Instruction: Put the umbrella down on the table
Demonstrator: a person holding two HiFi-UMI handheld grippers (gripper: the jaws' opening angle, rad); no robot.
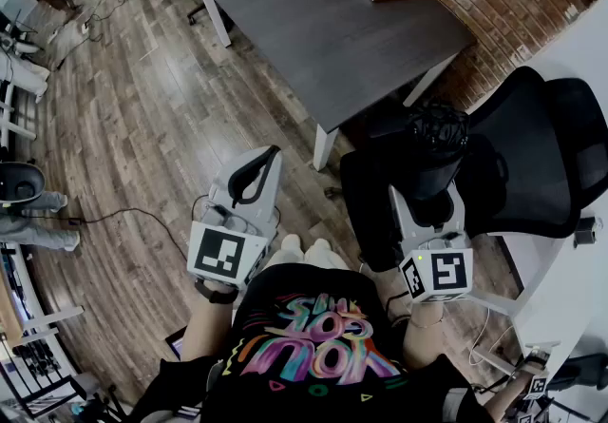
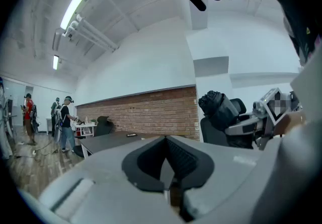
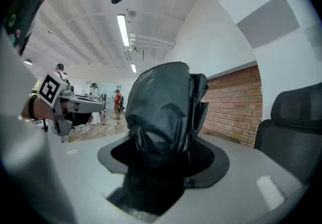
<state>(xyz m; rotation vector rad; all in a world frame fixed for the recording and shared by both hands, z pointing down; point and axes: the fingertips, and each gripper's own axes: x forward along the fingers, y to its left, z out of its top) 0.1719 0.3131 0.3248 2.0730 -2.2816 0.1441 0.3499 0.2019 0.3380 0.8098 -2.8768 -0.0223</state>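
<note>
While the folded black umbrella (image 1: 435, 138) is clamped by the right gripper (image 1: 425, 207), jaws set wide around it, it is held level, likely for laying flat | worktop (image 1: 313, 22) at 12 o'clock, not yet reached | left gripper (image 1: 255, 174) closed, empty, at 9 o'clock.

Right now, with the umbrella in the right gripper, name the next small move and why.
Probably carry the right gripper forward over the bare near end of the dark table. Its jaws clamp the folded black umbrella, which sits beside the office chair, short of the table; the left gripper is shut and empty.
</note>
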